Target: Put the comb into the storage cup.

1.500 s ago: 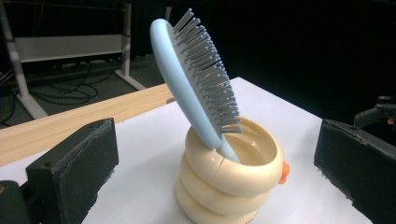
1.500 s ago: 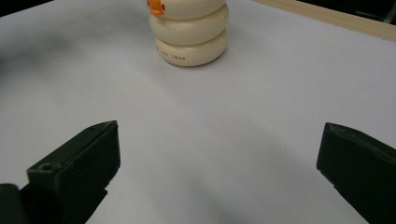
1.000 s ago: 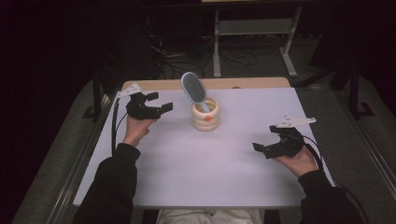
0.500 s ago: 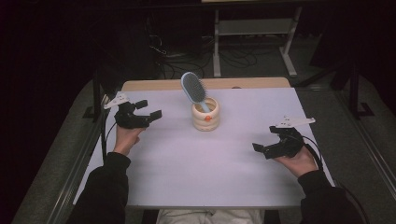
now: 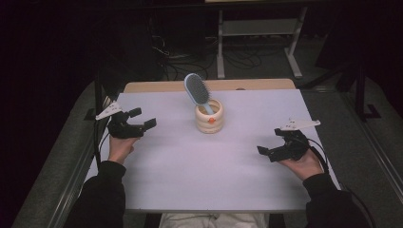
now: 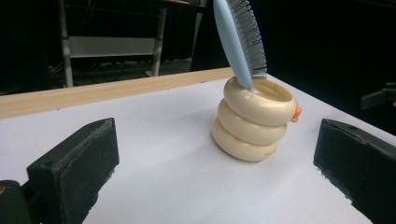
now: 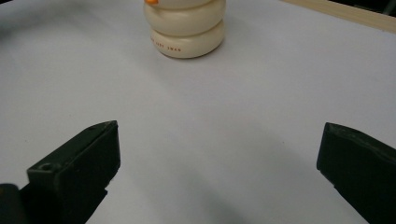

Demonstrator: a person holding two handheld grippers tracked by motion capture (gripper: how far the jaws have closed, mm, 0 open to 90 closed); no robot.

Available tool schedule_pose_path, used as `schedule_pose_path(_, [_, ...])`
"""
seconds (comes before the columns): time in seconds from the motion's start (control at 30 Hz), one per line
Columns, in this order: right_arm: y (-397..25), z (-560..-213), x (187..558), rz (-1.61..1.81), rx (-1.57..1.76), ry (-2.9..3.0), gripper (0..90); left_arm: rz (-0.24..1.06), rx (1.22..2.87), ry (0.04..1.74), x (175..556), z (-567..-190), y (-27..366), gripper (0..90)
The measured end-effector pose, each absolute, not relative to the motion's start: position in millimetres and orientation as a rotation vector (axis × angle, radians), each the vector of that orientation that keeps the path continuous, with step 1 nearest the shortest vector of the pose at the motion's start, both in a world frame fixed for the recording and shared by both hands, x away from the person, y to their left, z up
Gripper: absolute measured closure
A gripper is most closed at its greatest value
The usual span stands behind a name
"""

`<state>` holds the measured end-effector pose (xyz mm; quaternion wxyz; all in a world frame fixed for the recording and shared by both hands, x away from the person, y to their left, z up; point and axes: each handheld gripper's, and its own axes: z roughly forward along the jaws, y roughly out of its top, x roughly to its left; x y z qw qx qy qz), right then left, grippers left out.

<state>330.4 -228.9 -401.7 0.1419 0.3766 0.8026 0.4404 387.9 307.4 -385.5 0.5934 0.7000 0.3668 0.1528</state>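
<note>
Brush (image 5: 196,90) upright in cup (image 5: 209,117) at frame centre, left gripper (image 5: 136,120) and right gripper (image 5: 269,151) both spread, empty, well apart from cup.

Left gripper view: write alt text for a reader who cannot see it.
A cream ringed holder stands on a white table with a light blue hairbrush set handle-down in it, leaning, bristles up. The left gripper frames the scene, open, touching neither.

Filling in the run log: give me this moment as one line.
left hand-held gripper: open, empty | right hand-held gripper: open, empty | hairbrush: leaning in cup | both apart from cup
</note>
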Motion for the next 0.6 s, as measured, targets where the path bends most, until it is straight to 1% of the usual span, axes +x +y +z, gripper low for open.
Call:
schedule_pose_path(0.33, [-229, -403, 329, 1.277, 1.075, 2.319, 0.0, 0.384, 1.633, 0.873, 372, -389, 324, 0.0])
schedule_pose_path(0.6, [-230, -402, 329, 1.283, 1.075, 2.310, 0.0, 0.429, 1.617, 0.910, 356, -400, 337, 0.0])
